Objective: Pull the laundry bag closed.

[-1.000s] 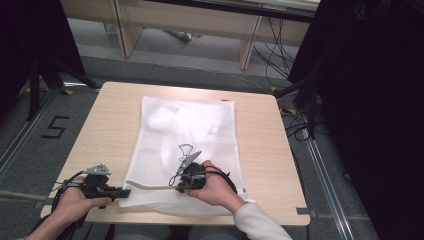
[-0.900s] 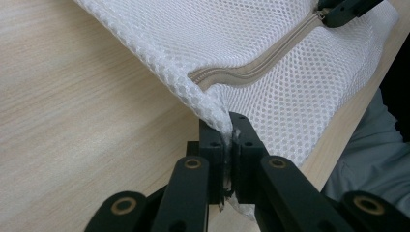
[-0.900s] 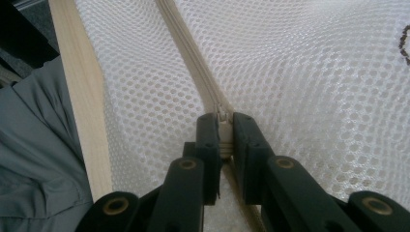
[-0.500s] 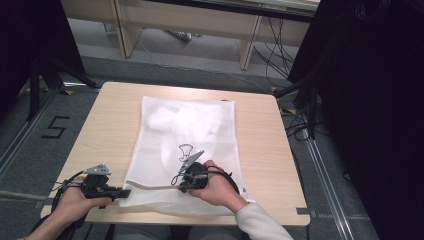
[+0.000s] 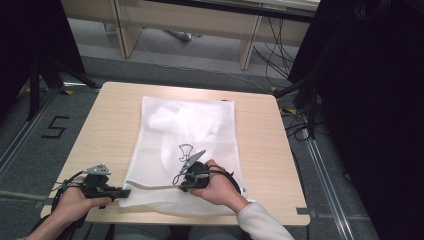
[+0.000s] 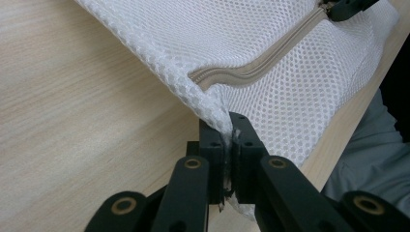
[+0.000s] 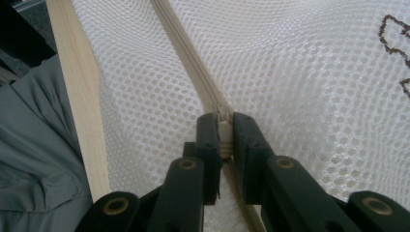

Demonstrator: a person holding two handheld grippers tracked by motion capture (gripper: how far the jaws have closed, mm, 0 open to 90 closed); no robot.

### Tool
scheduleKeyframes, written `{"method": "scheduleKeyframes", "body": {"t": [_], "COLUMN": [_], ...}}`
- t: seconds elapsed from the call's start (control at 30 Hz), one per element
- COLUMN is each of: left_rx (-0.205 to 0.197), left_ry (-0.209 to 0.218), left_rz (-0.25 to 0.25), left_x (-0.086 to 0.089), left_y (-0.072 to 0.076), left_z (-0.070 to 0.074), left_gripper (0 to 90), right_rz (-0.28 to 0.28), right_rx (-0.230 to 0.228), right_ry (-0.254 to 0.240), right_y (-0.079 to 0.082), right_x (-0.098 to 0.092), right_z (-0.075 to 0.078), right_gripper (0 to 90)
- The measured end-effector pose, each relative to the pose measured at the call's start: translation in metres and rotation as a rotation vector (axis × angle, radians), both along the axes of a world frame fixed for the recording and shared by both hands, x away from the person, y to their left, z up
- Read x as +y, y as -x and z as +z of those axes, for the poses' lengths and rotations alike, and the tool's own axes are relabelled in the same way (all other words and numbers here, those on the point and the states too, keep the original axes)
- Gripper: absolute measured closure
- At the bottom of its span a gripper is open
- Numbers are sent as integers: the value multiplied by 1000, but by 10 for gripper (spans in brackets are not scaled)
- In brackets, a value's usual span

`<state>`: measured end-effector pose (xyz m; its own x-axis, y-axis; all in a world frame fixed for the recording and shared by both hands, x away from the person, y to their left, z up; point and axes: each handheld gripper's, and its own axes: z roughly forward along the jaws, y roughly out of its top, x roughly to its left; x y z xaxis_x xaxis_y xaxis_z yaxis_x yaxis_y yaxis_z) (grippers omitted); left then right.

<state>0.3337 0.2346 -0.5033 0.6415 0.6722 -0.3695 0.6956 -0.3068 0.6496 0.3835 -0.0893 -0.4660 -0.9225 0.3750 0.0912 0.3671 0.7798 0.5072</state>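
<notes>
A white mesh laundry bag [image 5: 185,135] lies flat on the wooden table [image 5: 115,115], with a beige zipper [image 5: 150,186] running along its near edge. My left gripper [image 5: 120,192] is shut on the bag's near left corner [image 6: 217,113], pinching the mesh just past the zipper's end [image 6: 203,79]. My right gripper [image 5: 181,186] sits about midway along the zipper and is shut on the zipper pull [image 7: 225,130], the tape [image 7: 183,43] running away from its jaws. A white garment shows faintly inside the bag [image 5: 175,117].
A small dark printed figure [image 5: 186,150] marks the bag near the right hand. The table's near edge [image 7: 80,87] lies close beside both grippers, with the person's grey clothing [image 7: 34,145] just beyond it. Cables and desk legs stand on the floor past the far edge.
</notes>
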Motion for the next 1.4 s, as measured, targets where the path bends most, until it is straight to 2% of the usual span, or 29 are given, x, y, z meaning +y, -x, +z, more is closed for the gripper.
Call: {"method": "scheduleKeyframes", "body": {"t": [0.27,1.4], "left_rx": [-2,0], "left_ry": [-2,-3], "left_rz": [3,-2], "left_x": [0,0], "left_y": [0,0], "left_z": [0,0], "left_gripper": [850,850], "right_rz": [-3,-16], "right_rx": [12,12], "right_ry": [1,2], "right_y": [1,-1], "right_x": [-3,-16], "right_z": [1,3], "right_gripper": [826,826]}}
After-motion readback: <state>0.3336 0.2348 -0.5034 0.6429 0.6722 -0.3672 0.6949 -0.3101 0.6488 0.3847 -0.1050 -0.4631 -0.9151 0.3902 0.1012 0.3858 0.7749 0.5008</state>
